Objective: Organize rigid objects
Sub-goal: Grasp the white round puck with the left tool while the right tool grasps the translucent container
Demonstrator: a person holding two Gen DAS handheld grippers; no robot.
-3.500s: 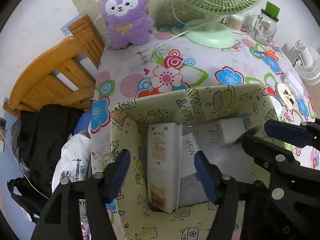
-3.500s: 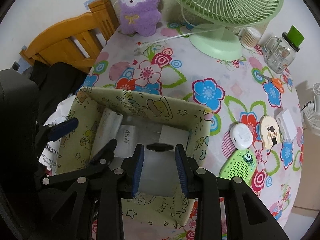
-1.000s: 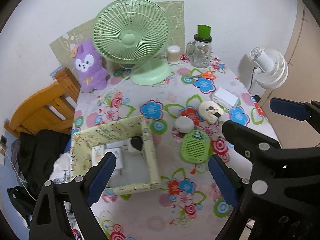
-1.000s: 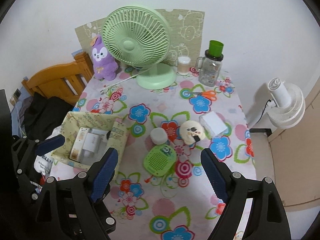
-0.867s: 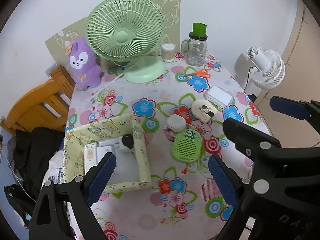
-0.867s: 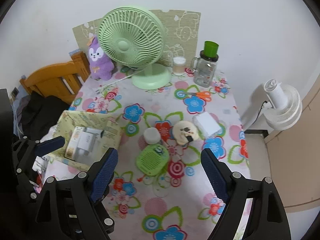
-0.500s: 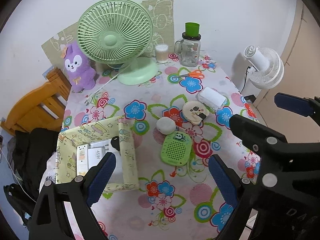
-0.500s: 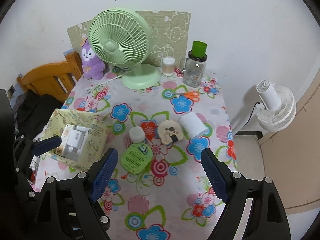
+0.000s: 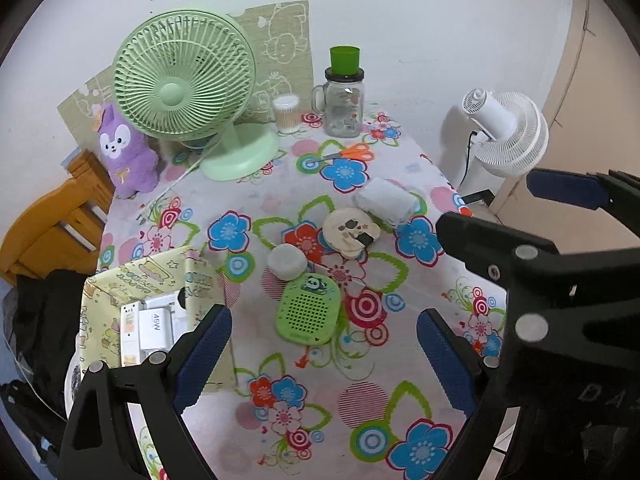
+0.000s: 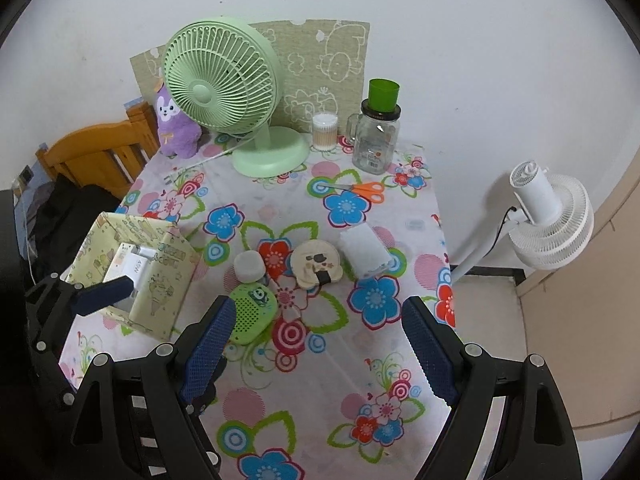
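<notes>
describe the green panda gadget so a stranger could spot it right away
Start at the big green desk fan at the back of the floral table and come toward the near edge. Just right of the yellow box lies the green panda gadget: flat, dotted grille, the only green item in the cluster.

Table (image 10: 304, 400) was covered in a smooth, slightly glossy floral cloth. Green fan (image 10: 222, 80) at its back edge looked like matt moulded plastic. Right of the fan: clear glossy glass jar (image 10: 376, 140) with a green plastic cap. Left of the fan: fuzzy purple plush toy (image 10: 176, 124), and beyond it a varnished wooden chair (image 10: 100, 156). In front of the fan: a printed paper-covered box (image 10: 160, 280) and a perforated green plastic speaker (image 10: 252, 312). Gripper pads (image 10: 208, 348) were textured blue rubber on matt black plastic arms.
</notes>
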